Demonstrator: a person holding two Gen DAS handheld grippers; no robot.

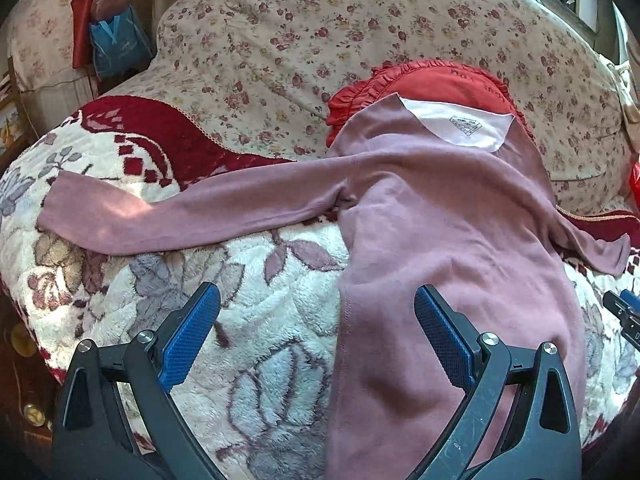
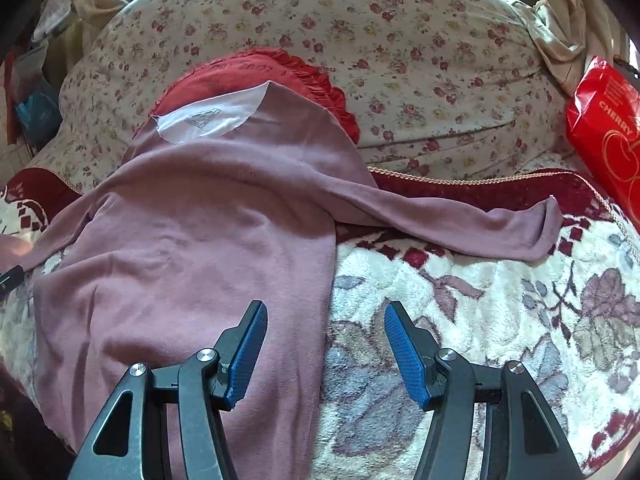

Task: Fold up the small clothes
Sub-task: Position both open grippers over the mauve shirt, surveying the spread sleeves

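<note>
Covering the bed is a plush floral blanket [image 1: 132,208] in cream, grey and dark red, and behind it a small-flowered sheet [image 1: 320,40] is rising over the bedding toward a window. Far to the left, a blue plastic bag [image 1: 116,46] is hanging near a red drape.

Next along, the left sleeve [image 1: 168,212] of a dusty-pink long-sleeved shirt [image 1: 448,240] is stretching flat across the blanket. The left gripper [image 1: 318,312] is hovering above the blanket's near part with its jaws spread wide and nothing between them; its blue pads [image 1: 192,336] are straddling the shirt's left side seam, touching no cloth that can be seen.

The shirt itself is lying spread out at the middle of the bed, hem toward the cameras, its neckline with a white label panel [image 1: 456,124] resting on a red frilled cushion [image 1: 440,80] just behind it.

Further right, the right gripper [image 2: 325,332] is also standing open and empty, one pad [image 2: 248,352] over the shirt's body, the other over bare blanket, with the right side seam between them. Beyond it the right sleeve [image 2: 460,220] is trailing out over the blanket's dark red border. At the far right edge a red packet [image 2: 604,132] printed CHERRY is leaning near the sheet.
</note>
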